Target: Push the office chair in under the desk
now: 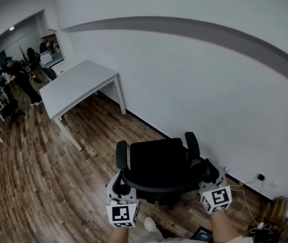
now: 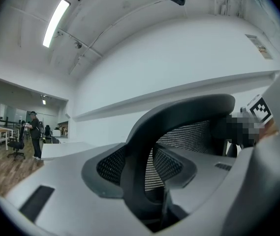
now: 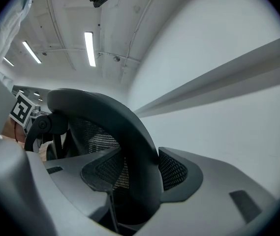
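1. While the fingers [image 2: 56, 181] of the left gripper [image 1: 119, 182] pinch the backrest rim [image 2: 137, 156] of the office chair [image 1: 159, 163], the right gripper [image 1: 209, 173] clamps its fingers [image 3: 218, 195] on the rim's other end.
2. Both grippers point level from behind the chair.
3. The office chair stands on the wood floor [image 1: 83, 186] close to the white wall [image 1: 194, 85], well apart from the tabletop [image 1: 80, 87] at the far left.
4. Judged so, the hold is made, but nearly the whole push across the floor and under the tabletop is left.
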Demonstrator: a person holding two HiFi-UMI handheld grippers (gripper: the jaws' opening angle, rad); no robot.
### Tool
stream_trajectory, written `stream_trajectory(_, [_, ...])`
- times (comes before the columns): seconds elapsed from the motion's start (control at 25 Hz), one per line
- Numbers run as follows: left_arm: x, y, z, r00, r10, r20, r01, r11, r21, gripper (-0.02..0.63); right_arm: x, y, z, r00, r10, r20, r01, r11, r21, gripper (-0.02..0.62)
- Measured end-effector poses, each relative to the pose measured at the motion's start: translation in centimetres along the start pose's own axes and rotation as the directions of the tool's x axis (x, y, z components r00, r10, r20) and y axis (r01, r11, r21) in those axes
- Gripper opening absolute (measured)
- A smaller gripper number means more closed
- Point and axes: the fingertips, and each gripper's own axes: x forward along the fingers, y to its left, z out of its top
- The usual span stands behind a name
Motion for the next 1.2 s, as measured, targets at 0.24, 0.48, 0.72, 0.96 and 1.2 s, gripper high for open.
stream_trajectory(0.24, [2.1,1.9,-0.2,1.0,0.011,-0.003,-0.011,1.0,-0.001,0.167,3.4,0.1,-0.1,1.0,0.007,-0.012,-0.007,1.0,0.005,0.225])
stream_trajectory(0.48, [4.5,4.0,-0.3,1.0,0.014,0.001,-0.014,1.0,-0.006,0.167,7.0,0.2,-0.2,1.0,0.007,-0.01,-0.007,1.0,-0.001,0.225])
stream_trajectory(0.72, [6.1,6.1,-0.2,1.0,0.024,0.01,-0.024,1.0,-0.016,0.167,9.9,0.6,0.2,1.0,0.013,0.003,-0.013,1.0,-0.013,0.225])
stream_trajectory(0.96, [8.6,7.6,-0.3,0.999,0.053,0.007,-0.053,0.998,-0.022,0.166,13.4,0.3,0.3,0.999,0.047,0.01,-0.047,0.999,-0.008,0.224])
stream_trajectory(1.2, [10.4,8.6,-0.7,0.994,0.109,-0.019,-0.11,0.994,-0.025,0.167,16.5,-0.3,-0.1,0.995,0.098,0.0,-0.098,0.995,0.005,0.224])
